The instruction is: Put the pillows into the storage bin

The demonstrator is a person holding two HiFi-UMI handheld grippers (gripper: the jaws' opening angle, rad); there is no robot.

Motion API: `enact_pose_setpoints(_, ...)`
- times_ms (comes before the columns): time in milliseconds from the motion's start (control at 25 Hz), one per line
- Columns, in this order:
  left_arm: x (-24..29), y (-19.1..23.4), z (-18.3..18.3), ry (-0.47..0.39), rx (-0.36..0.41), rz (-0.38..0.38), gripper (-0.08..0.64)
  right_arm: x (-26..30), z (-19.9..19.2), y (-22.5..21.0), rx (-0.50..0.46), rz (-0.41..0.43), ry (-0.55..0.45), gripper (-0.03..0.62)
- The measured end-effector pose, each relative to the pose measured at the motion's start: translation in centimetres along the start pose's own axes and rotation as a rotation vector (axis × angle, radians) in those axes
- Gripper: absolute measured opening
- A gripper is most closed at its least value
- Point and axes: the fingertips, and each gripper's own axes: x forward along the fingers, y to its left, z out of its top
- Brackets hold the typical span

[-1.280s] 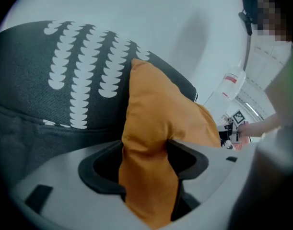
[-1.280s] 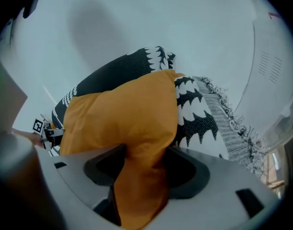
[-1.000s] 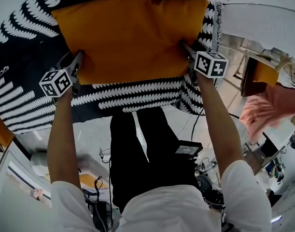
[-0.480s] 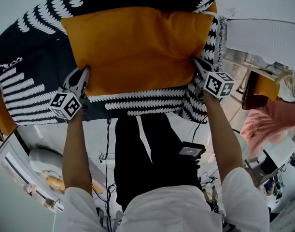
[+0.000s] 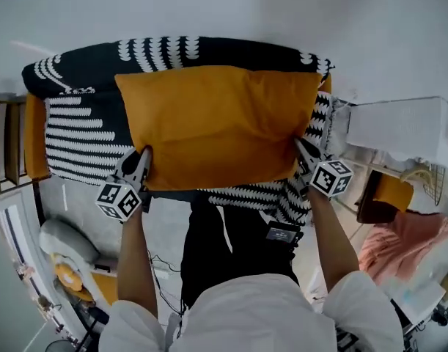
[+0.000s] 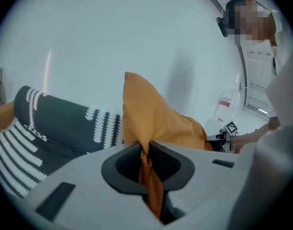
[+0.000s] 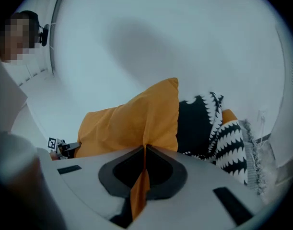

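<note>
The left claw point(image 5: 141, 164) is clamped on the lower left edge of the orange pillow point(image 5: 220, 127). In the left claw view, both jaws are pressed together on a pinched fold of orange fabric, which runs down through the jaw gap point(image 6: 146, 157). The pillow body rises directly beyond the jaws and leans to the right.

The right claw point(image 5: 304, 157) is clamped on the lower right edge of the same pillow. In the right claw view, the jaws are closed on a thin orange fold point(image 7: 143, 153). The pillow body extends up and to the left from the jaws.

The pillow spans the full gap between the two claws and lies flat and wide in the head view, one claw at each lower corner. It sits over a black-and-white patterned blanket point(image 5: 84, 134), which shows on its left, top and right sides. Whether the pillow touches the blanket cannot be told. A white wall point(image 5: 209, 6) stands behind both.
</note>
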Motion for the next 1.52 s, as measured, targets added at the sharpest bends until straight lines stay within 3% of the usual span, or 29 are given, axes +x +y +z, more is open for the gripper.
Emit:
enact_pose_setpoints(120, -3.9, -0.3, 5.1, -0.103, 0.028, 0.083, 0.044, 1.7, 6.2, 3.9, -0.084, 0.119, -0.047, 0.031)
enact_pose_setpoints(400, -17.6, -3.3, 12.0, -0.245, 0.079, 0.238, 0.044, -0.1, 12.5, 15.8, -0.206, 0.309, -0.081, 0.031)
enact_pose_setpoints(720, -35.2, -4.1, 12.8, -0.406, 0.096, 0.434, 0.044, -0.4, 13.8, 32.1, -0.325, 0.533, -0.116, 0.031)
enact_pose_setpoints(1080, -57.1, -6.2, 6.3, -0.522, 0.093, 0.644, 0.043, -3.1, 5.5, 50.8, -0.428, 0.754, -0.08, 0.031)
enact_pose_setpoints(1520, -81.7, -11.1, -7.6, -0.628, 0.028, 0.917, 0.043, -7.5, -10.5, 71.7, -0.528, 1.022, 0.035, 0.031)
